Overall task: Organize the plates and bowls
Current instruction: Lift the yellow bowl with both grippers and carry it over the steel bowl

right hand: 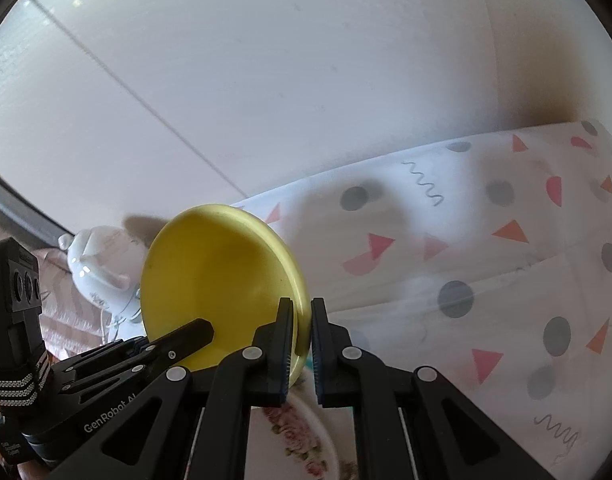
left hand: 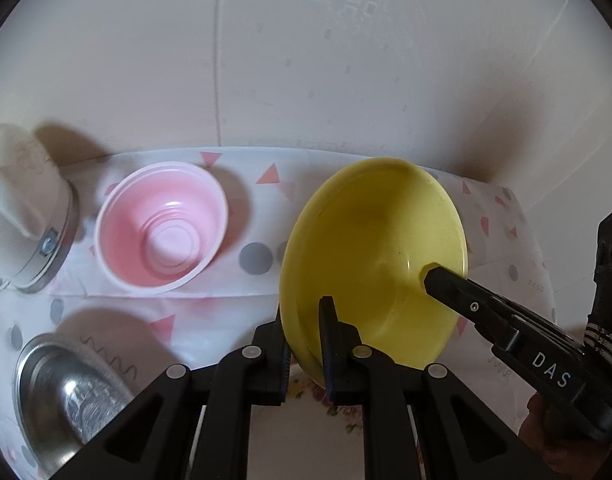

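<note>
A yellow bowl point(left hand: 374, 240) hangs tilted above the table, its hollow facing both cameras. My left gripper point(left hand: 306, 344) is shut on its near rim, one finger inside and one outside. My right gripper point(right hand: 302, 344) is shut on the opposite rim of the yellow bowl point(right hand: 218, 272). In the left wrist view one of the right gripper's fingers point(left hand: 458, 292) lies inside the bowl, and the right wrist view shows one of the left gripper's fingers point(right hand: 186, 338) the same way. A floral plate point(right hand: 294, 436) lies under the bowl, mostly hidden, and its edge point(left hand: 318, 396) shows between the left fingers.
A pink ribbed bowl point(left hand: 162, 232) stands at the back left on the patterned tablecloth point(right hand: 486, 264). A metal bowl point(left hand: 66, 392) sits at the near left. A white teapot-like vessel point(left hand: 22, 208) stands at the far left, close to the wall point(left hand: 306, 60).
</note>
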{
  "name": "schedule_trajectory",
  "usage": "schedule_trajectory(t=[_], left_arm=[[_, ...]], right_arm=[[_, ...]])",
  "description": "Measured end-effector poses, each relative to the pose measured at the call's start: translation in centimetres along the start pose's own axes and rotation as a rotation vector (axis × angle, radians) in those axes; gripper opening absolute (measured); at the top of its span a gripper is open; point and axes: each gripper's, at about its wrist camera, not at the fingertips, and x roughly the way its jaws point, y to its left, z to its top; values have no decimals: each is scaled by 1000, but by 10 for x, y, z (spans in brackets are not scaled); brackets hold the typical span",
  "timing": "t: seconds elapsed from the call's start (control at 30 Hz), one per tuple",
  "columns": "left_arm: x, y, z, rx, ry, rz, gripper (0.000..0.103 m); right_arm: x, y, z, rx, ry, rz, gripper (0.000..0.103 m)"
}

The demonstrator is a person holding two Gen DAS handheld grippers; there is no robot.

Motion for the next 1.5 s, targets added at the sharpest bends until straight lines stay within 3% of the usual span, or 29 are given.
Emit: schedule_trajectory(t=[0.4, 0.9, 1.2, 1.5], left_arm=[[-45, 53, -37, -116, -51, -4, 13], [-87, 143, -103, -307, -70, 58, 13], [-86, 181, -129, -374, -39, 99, 13], [-66, 196, -140, -379, 18, 152, 14]], right_arm=[[1, 57, -20, -86, 24, 74, 9], [38, 144, -63, -228, 149, 175, 9], [70, 171, -86, -283, 244, 176, 9], [94, 183, -98, -321, 321, 120, 9]])
